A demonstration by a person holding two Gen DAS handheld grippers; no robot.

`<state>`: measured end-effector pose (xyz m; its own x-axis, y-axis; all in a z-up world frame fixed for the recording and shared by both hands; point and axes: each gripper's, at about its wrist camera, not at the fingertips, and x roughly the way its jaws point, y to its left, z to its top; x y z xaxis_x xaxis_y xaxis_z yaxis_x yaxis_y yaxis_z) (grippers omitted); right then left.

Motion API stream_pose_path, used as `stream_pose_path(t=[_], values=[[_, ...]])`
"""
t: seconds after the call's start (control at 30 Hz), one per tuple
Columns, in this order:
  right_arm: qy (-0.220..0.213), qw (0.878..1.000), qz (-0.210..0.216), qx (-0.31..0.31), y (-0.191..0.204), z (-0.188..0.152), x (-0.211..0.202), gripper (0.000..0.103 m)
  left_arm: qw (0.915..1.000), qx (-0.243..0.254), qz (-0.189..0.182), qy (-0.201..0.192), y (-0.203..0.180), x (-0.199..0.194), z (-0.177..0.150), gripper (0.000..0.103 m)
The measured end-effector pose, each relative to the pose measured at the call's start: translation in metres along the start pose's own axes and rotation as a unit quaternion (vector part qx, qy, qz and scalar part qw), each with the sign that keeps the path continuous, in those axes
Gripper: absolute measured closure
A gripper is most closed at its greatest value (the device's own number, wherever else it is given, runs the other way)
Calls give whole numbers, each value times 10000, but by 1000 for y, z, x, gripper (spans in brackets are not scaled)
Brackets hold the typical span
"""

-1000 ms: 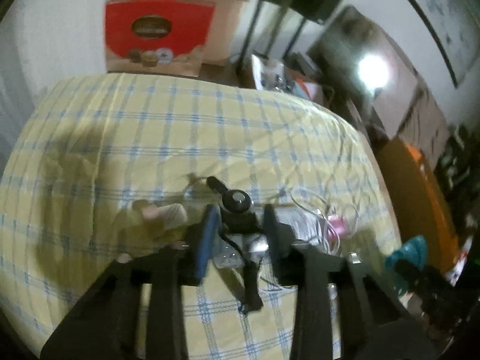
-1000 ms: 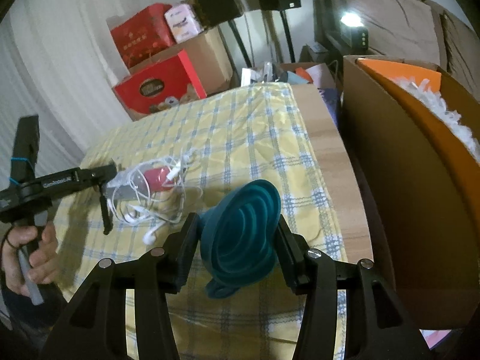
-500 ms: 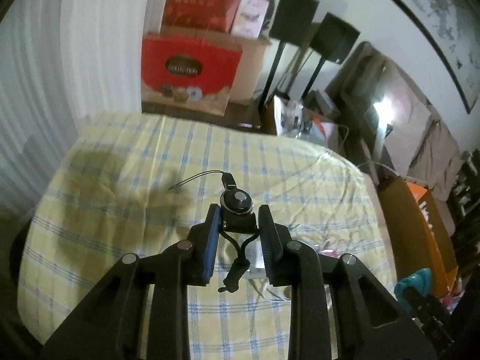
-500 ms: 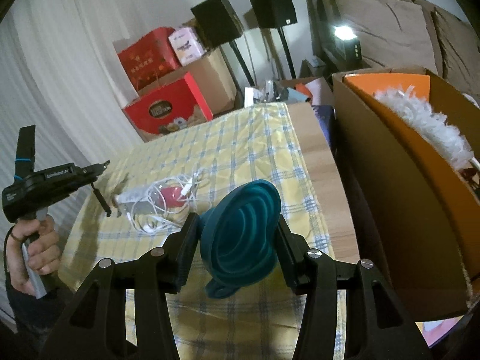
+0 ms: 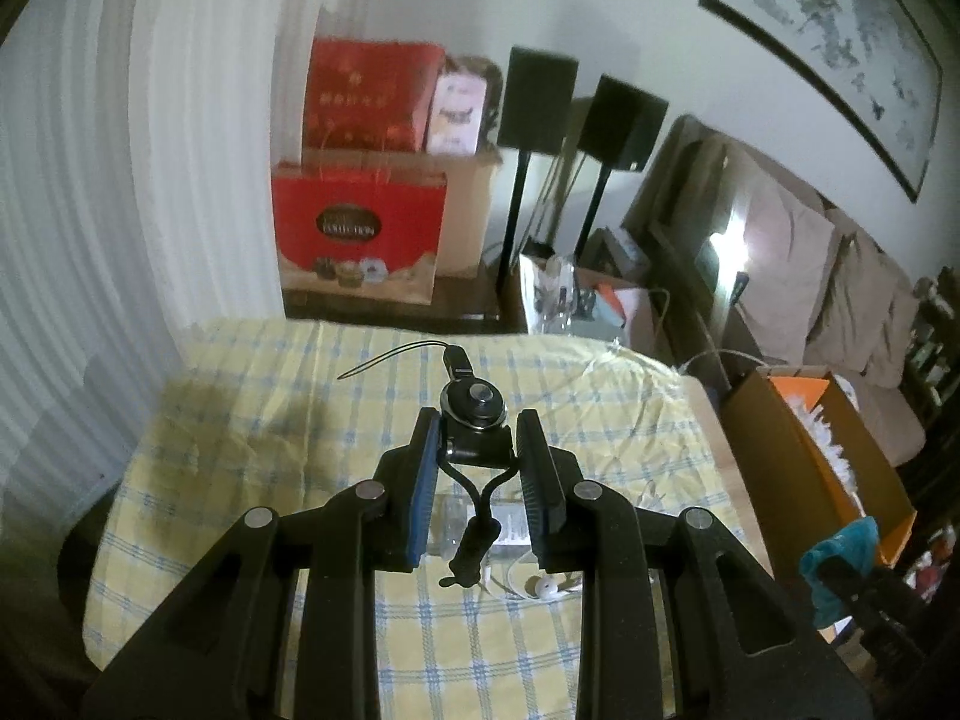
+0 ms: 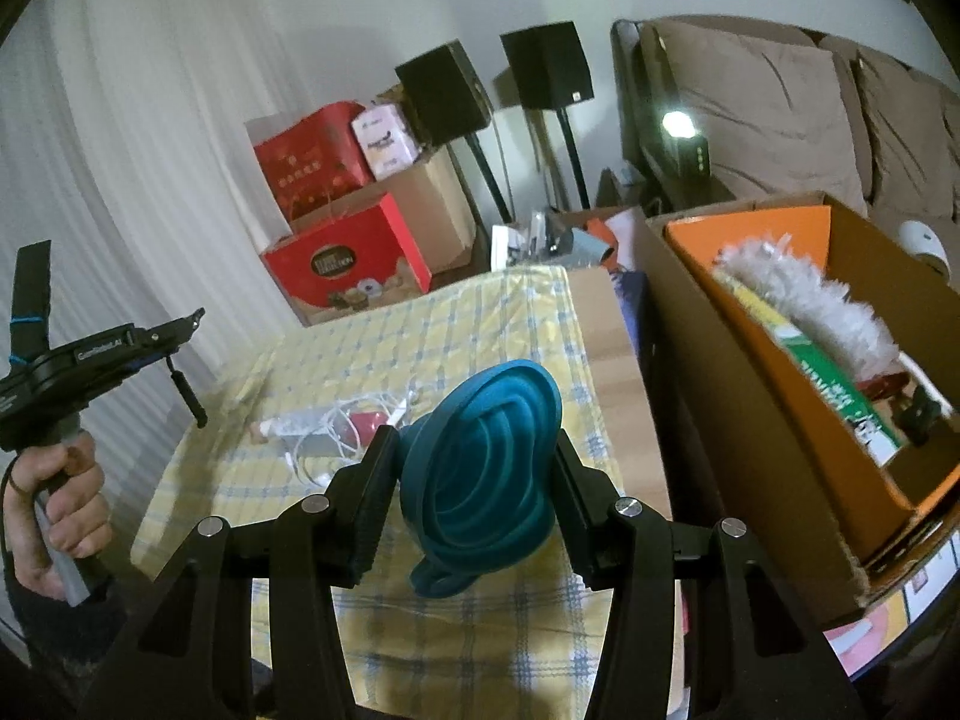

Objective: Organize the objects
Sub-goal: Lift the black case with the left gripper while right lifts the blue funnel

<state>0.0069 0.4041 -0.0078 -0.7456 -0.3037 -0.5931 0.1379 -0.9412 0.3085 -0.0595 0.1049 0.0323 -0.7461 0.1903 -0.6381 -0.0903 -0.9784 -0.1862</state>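
My left gripper (image 5: 477, 423) is shut on a small black round gadget (image 5: 474, 407). Its thin cord sticks out ahead and its strap (image 5: 474, 534) dangles, well above the yellow checked tablecloth (image 5: 252, 456). My right gripper (image 6: 474, 450) is shut on a teal collapsible funnel (image 6: 486, 480), raised over the table's right side beside the open cardboard box (image 6: 708, 372). In the right wrist view a hand (image 6: 54, 480) holds the left gripper (image 6: 174, 330) up at the far left. The left wrist view shows the funnel (image 5: 840, 552) at the lower right.
A tangle of white earphone cables (image 6: 348, 420) with a red item and a white pack lies on the cloth. The box holds a white duster (image 6: 810, 306) and a green book. Red gift boxes (image 5: 360, 240), speaker stands (image 5: 540, 102) and a sofa stand behind.
The left gripper lifted the black gadget from the cloth near the cables and now points further up the room. The right gripper rose with the funnel, bringing the box's inside into view.
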Motion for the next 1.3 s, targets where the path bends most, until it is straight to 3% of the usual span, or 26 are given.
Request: stream_pose_path(t=[0.2,0.63,1.3], values=[[-162,9998,-68,-97,7,5,-16,53,9989,199,115,-420,-11,-29,5,80],[-397,9986,-169,-293,16,10,-39,53,9939,527,304,-922,-31,-67,9,80],[-643,9949,-342,-696,30,29,-57,53,9872,734,593,-1288,-43,-84,6,80]])
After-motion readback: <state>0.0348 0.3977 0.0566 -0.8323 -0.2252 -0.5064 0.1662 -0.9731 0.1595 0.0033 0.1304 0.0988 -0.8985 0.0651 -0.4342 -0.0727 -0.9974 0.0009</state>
